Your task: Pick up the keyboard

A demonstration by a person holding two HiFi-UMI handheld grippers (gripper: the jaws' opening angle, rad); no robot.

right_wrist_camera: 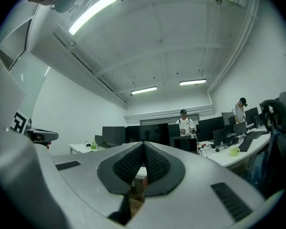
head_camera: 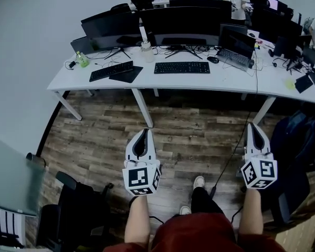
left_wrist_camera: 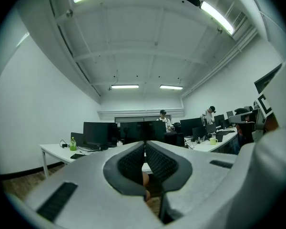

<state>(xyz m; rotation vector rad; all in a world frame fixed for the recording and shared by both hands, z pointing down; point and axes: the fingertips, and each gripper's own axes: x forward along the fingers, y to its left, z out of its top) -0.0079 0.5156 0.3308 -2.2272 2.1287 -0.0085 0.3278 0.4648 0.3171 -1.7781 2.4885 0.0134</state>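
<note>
**Grippers shut, keyboard not yet reached**

Closest to us are our own lap and forearms. Just ahead of them the left gripper (head_camera: pixel 145 132) and the right gripper (head_camera: pixel 252 126) point forward over the wooden floor (head_camera: pixel 194 135). In each gripper view the two dark pads meet along one line with nothing between them, so both tongs are clenched and empty.

The keyboard (head_camera: pixel 181 67) lies flat in the middle of the white desk (head_camera: pixel 199 84), in front of a wide monitor (head_camera: pixel 186 21) and well apart from both grippers. Near its right end is a mouse (head_camera: pixel 213 60), then an open laptop (head_camera: pixel 236 46). Toward the desk's left end a second keyboard (head_camera: pixel 111 71) lies at an angle, and a green bottle (head_camera: pixel 82 60) stands near it. The task does not say which keyboard is meant. We judge the middle one more likely, since it is straight ahead of us.

We judge that the approach is the step in hand, and no grasp has begun. The next move calls for coming close to the desk and opening the jaws. The keyboard is thin and flat, so one jaw must slip under an edge, perhaps with one gripper at each end.
</note>
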